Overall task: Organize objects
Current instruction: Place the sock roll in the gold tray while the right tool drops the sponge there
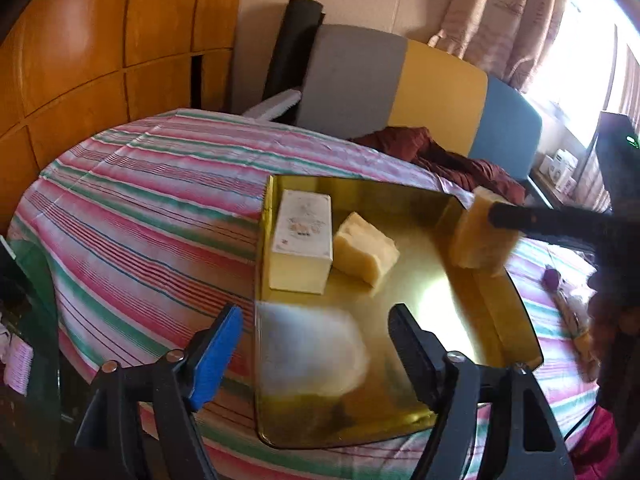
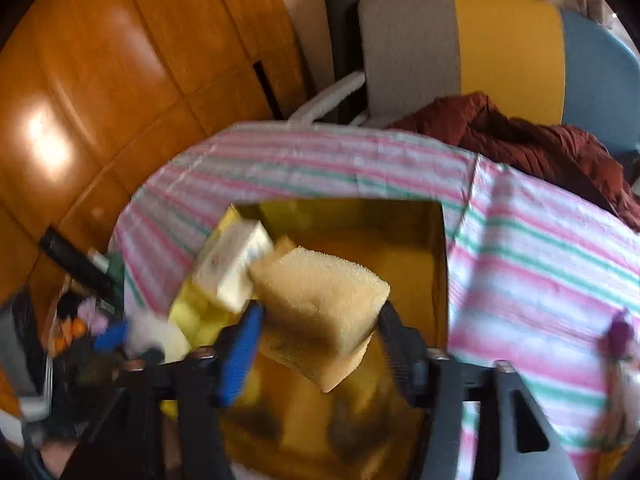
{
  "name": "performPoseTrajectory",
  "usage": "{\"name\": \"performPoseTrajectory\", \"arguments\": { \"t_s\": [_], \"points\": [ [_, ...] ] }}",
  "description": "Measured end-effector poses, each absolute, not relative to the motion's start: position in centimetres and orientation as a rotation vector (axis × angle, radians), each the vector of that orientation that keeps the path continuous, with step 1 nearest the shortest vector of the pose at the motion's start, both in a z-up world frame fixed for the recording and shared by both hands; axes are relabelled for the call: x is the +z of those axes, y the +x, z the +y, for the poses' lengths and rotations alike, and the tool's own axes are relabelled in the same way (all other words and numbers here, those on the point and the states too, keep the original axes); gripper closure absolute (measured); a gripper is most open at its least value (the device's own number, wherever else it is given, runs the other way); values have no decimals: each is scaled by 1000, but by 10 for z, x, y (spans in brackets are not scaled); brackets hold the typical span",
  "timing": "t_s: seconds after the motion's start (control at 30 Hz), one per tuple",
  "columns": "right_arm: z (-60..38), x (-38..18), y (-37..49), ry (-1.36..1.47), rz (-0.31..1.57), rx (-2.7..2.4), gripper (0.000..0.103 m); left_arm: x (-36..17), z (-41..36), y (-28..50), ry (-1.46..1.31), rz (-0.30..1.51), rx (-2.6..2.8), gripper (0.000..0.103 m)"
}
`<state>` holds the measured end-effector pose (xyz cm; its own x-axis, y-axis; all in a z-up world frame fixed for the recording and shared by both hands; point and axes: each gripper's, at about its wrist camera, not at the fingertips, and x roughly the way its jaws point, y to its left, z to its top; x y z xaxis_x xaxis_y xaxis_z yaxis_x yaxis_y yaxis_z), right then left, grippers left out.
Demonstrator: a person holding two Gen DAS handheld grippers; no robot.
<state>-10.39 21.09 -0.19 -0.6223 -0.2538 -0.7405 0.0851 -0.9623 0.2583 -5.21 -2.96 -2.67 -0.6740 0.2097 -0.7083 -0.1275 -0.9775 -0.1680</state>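
Observation:
A shiny gold tray [image 1: 360, 182] lies on the striped bedspread. Inside it stand a white box [image 1: 304, 232] and a yellow sponge [image 1: 366, 252]. My left gripper [image 1: 316, 312] is open over the tray's near left corner. A blurred white fluffy thing [image 1: 312, 352] lies in the tray below its jaws. My right gripper [image 2: 320, 312] hovers over the tray [image 2: 440, 280] with its jaws wide. A second yellow sponge [image 2: 320, 292] sits uncompressed and tilted between its fingertips. In the left wrist view this sponge [image 1: 472, 240] hangs above the tray's right rim behind a black finger [image 1: 520, 220].
The bedspread [image 1: 140, 200] has pink, green and white stripes. A maroon cloth [image 1: 440, 152] is bunched against the grey, yellow and blue headboard [image 1: 436, 88]. A wooden wardrobe [image 1: 80, 60] stands at the left. A small purple thing [image 2: 620, 332] lies on the bed at the right.

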Motion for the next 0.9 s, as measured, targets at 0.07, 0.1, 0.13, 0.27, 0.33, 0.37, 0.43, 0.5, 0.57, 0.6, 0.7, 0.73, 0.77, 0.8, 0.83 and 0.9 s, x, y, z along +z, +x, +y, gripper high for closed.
{"name": "performPoseTrajectory", "arguments": {
  "t_s": [0.07, 0.1, 0.13, 0.27, 0.33, 0.37, 0.43, 0.5, 0.57, 0.6, 0.7, 0.73, 0.77, 0.8, 0.83, 0.9],
  "points": [
    [212, 0, -111, 1254, -293, -2714, 12, -25, -31, -50, -1158, -128, 2729, 19],
    [213, 0, -112, 1253, -300, -2721, 12, -25, -32, -48, -1155, -119, 2736, 19],
    [214, 0, -111, 1255, -314, -2712, 12, -25, -32, -47, -1154, -118, 2737, 19],
    [212, -14, -96, 1319, -283, -2683, 11, -19, -34, -39, -1130, -152, 2742, 19],
    [212, -21, -86, 1343, -279, -2674, 10, -15, -31, -35, -1107, -146, 2744, 19],
    [211, -23, -82, 1347, -273, -2677, 8, -12, -30, -33, -1101, -141, 2748, 19],
    [207, -25, -74, 1347, -258, -2684, 7, -9, -26, -33, -1093, -133, 2744, 19],
    [205, -26, -65, 1340, -244, -2691, 4, -6, -22, -31, -1095, -128, 2744, 19],
    [203, -25, -56, 1324, -228, -2705, 1, -6, -18, -29, -1102, -128, 2739, 19],
    [201, -24, -52, 1316, -222, -2709, 1, -5, -16, -28, -1104, -130, 2736, 19],
    [197, -21, -44, 1296, -193, -2725, 0, -4, -10, -23, -1103, -107, 2732, 19],
    [195, -20, -40, 1284, -178, -2734, 0, -2, -8, -21, -1099, -94, 2744, 19],
    [194, -19, -37, 1276, -173, -2743, 0, -1, -6, -20, -1096, -83, 2745, 19],
    [193, -18, -34, 1269, -170, -2749, 0, 0, -5, -18, -1091, -75, 2745, 19],
    [192, -17, -33, 1264, -168, -2754, 0, 1, -3, -17, -1088, -68, 2748, 19],
    [191, -15, -30, 1254, -157, -2766, 0, 3, -1, -16, -1087, -53, 2753, 19]
  ]
}}
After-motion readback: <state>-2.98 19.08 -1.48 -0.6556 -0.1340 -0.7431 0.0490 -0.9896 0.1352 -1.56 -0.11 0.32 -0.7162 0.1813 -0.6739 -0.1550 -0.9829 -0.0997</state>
